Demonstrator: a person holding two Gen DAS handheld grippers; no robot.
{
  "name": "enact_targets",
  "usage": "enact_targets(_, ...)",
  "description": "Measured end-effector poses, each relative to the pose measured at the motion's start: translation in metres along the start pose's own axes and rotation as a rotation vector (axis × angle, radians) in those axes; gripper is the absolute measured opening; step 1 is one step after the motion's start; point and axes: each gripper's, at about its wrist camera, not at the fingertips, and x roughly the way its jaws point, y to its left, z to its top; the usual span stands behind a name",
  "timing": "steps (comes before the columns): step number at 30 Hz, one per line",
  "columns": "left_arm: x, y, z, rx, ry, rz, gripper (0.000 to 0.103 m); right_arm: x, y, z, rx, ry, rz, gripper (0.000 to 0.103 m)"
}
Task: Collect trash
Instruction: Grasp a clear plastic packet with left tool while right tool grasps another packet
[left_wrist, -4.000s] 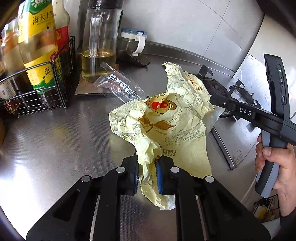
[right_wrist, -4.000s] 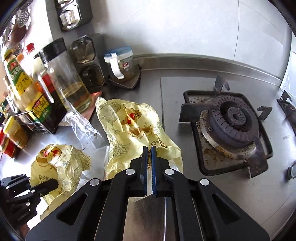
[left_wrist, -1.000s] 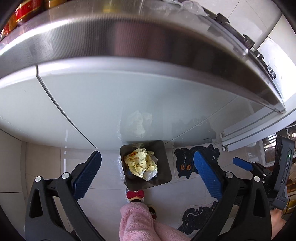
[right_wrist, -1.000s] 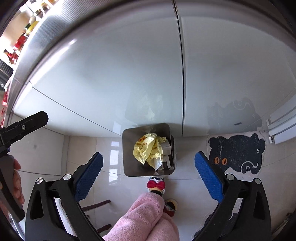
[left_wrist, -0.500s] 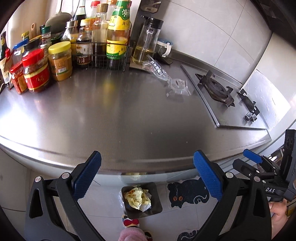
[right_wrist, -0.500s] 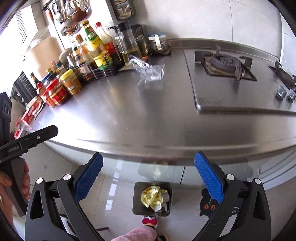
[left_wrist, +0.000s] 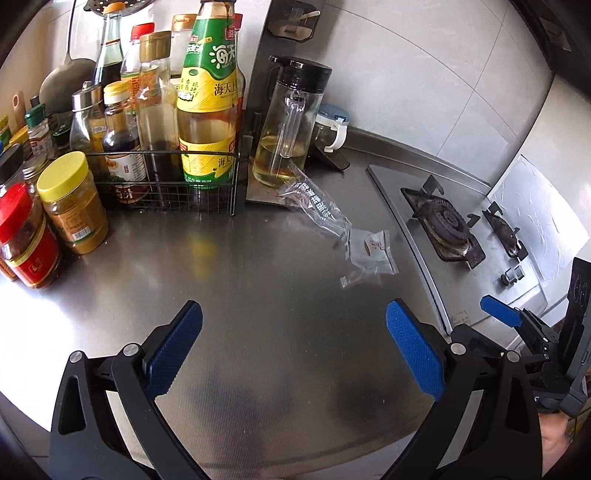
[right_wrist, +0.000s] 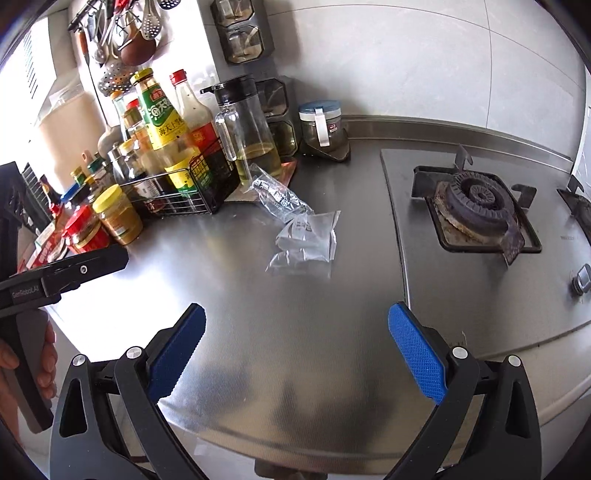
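Observation:
Two clear plastic wrappers lie on the steel counter (left_wrist: 258, 295). A long printed one (left_wrist: 314, 208) rests by the oil jug; a small square one (left_wrist: 369, 251) lies just in front of it. Both also show in the right wrist view, the long one (right_wrist: 275, 194) and the square one (right_wrist: 306, 240). My left gripper (left_wrist: 293, 350) is open and empty, above the counter's near part, short of the wrappers. My right gripper (right_wrist: 295, 356) is open and empty, likewise short of them. Each gripper shows at the edge of the other's view.
A wire rack (left_wrist: 166, 184) of sauce bottles, jars (left_wrist: 74, 203) and a glass oil jug (left_wrist: 284, 125) stand at the back left. A gas hob (right_wrist: 476, 206) lies to the right. The counter's front edge (right_wrist: 332, 446) is just below the grippers.
Both grippers rose from over the floor bin, where the yellow bags now lie, and moved forward over the counter toward the clear wrappers. Both stay open.

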Motion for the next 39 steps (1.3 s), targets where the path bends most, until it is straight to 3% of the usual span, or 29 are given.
enact_targets(7,0.06,0.002,0.048,-0.019,0.053,-0.019,0.093,0.043,-0.003,0.022,-0.021,0.031,-0.018,0.099)
enact_targets(13,0.112,-0.001,0.082,-0.029,0.092,-0.013,0.085,0.073,-0.007,0.037,-0.027,0.051,-0.044,0.096)
enact_targets(18,0.147,-0.008,0.095,-0.053,0.128,-0.006,0.067,0.092,-0.01,0.048,-0.043,0.061,-0.057,0.093)
enact_targets(23,0.172,-0.008,0.102,-0.111,0.147,0.018,0.066,0.103,-0.011,0.054,-0.056,0.067,-0.064,0.092)
enact_targets(27,0.189,-0.013,0.104,-0.102,0.159,0.041,0.066,0.113,-0.009,0.057,-0.079,0.08,-0.066,0.087)
enact_targets(30,0.201,-0.017,0.102,-0.087,0.188,0.044,0.049,0.127,-0.011,0.057,-0.091,0.118,-0.074,0.072)
enact_targets(32,0.207,-0.019,0.099,-0.066,0.207,0.052,0.03,0.135,-0.013,0.056,-0.086,0.163,-0.063,0.047)
enact_targets(35,0.209,-0.023,0.095,-0.04,0.199,0.062,0.027,0.141,-0.014,0.05,-0.1,0.196,-0.08,0.018)
enact_targets(39,0.21,-0.025,0.093,-0.026,0.188,0.077,0.021,0.134,-0.018,0.045,-0.092,0.195,-0.079,0.013)
